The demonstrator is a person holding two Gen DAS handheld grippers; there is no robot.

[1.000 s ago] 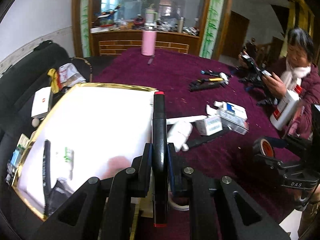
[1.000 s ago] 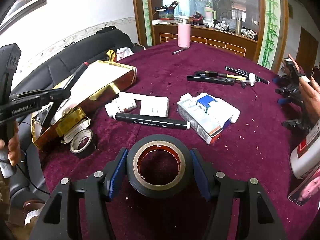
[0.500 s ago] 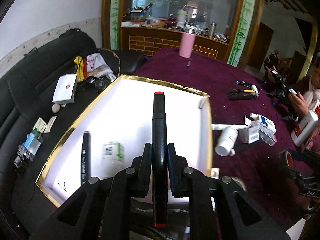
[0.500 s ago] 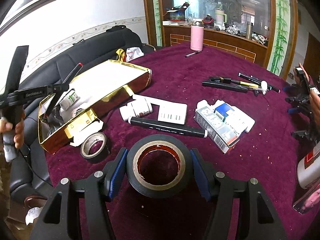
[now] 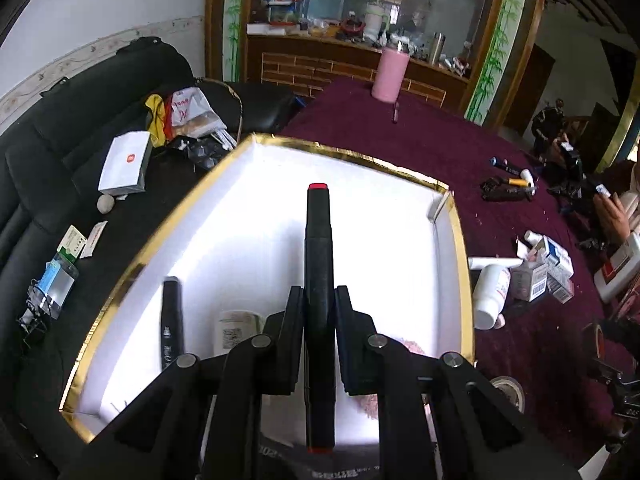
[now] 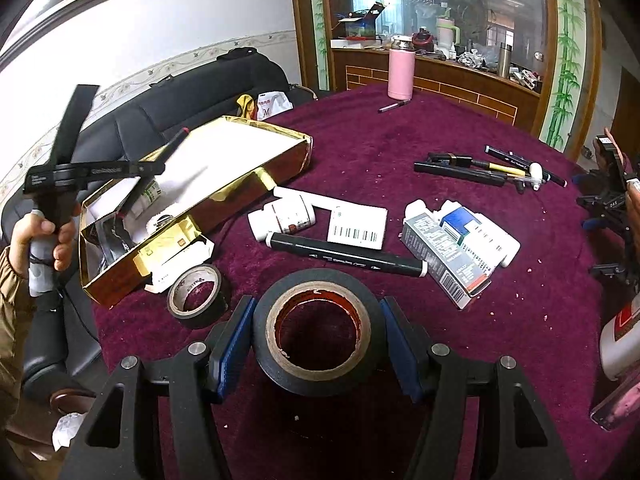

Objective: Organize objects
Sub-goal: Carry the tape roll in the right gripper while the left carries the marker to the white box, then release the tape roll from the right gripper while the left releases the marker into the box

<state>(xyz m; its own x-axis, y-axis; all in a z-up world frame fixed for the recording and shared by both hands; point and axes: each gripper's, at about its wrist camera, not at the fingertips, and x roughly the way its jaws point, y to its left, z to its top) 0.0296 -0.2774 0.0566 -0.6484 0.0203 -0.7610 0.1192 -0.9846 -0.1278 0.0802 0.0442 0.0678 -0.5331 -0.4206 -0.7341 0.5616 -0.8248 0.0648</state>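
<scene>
Maroon cloth covers the big table [image 6: 400, 136], with a black sofa to its left and a wooden sideboard at the far end.

From the left gripper [image 5: 319, 312] outward: its jaws are clamped narrow on a black marker with red ends [image 5: 319, 264], held lengthwise over the white inside of the gold-edged box [image 5: 460, 240]. The right-wrist view shows the same tool angled down over the box from the left. Below it in the box lie another black marker [image 5: 172, 316] and a small white bottle [image 5: 236, 326].

The right gripper [image 6: 318, 334] has its blue pads against both sides of a black tape roll [image 6: 320, 330], held near the table's front edge.

By my reading, the job is partly done: two items are boxed, one marker is about to go in, and the tape is next. Left on the cloth are a second tape roll [image 6: 196, 294] just beside the box, a long black marker [image 6: 348, 258], a white pill bottle [image 6: 284, 218], a barcode carton [image 6: 358, 228], medicine boxes [image 6: 460, 252] to the right, and pens [image 6: 488, 170] farther off.

Hard to tell: the near end of the box is hidden behind the left gripper's body, where some dark packaging and a pinkish patch show only in part. Whether the carried marker touches the box floor is unclear. At the right edge another person's hands and tools are cut off.
</scene>
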